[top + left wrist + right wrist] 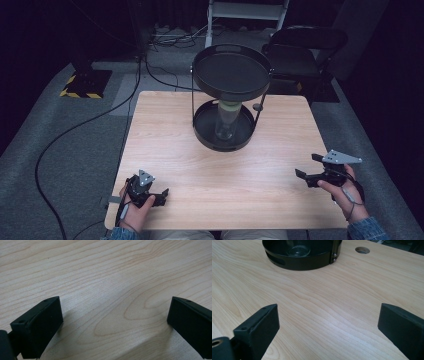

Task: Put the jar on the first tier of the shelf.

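A dark room surrounds the pale wooden table point(220, 170) where we work. Toward its far side stands a black two-tier stand point(231, 95), and on its lower tray point(299, 261) sits a clear glass jar point(227, 120) with a pale lid, under the upper tray. Our left gripper point(159, 196) and right gripper point(306, 166) rest near the table's front edge, well apart from the stand, each with jaws spread wide and empty. We judge the jar rigid, smooth, slippery and breakable; we would take it around the body below the lid, squeezing gently.
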Demonstrator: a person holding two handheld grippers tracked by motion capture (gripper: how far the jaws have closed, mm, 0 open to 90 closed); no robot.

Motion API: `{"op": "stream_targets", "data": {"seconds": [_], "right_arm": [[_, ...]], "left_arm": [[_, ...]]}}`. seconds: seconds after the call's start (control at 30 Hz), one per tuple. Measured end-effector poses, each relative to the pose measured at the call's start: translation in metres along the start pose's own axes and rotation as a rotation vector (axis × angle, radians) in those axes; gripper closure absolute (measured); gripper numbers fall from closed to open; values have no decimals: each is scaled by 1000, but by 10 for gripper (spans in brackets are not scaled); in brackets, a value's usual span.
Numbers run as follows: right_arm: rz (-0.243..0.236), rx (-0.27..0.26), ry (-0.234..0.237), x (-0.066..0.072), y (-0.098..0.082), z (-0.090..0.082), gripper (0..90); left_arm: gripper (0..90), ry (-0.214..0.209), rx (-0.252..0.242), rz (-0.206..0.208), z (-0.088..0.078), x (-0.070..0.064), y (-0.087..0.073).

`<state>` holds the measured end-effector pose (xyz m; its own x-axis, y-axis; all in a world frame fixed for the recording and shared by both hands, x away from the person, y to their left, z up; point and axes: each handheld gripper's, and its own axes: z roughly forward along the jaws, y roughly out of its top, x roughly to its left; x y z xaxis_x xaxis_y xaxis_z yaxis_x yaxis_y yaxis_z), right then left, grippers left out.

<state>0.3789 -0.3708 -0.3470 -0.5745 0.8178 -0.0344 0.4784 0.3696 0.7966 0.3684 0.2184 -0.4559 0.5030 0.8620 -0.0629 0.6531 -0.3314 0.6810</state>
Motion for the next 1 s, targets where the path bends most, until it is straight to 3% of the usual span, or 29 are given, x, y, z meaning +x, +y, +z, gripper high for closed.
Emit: {"op": "stream_targets", "data": {"seconds": [1.0], "right_arm": [[47,58,-42,-15,-45,-11,39]], "left_arm": [[1,1,0,1,0,0,0]]}}
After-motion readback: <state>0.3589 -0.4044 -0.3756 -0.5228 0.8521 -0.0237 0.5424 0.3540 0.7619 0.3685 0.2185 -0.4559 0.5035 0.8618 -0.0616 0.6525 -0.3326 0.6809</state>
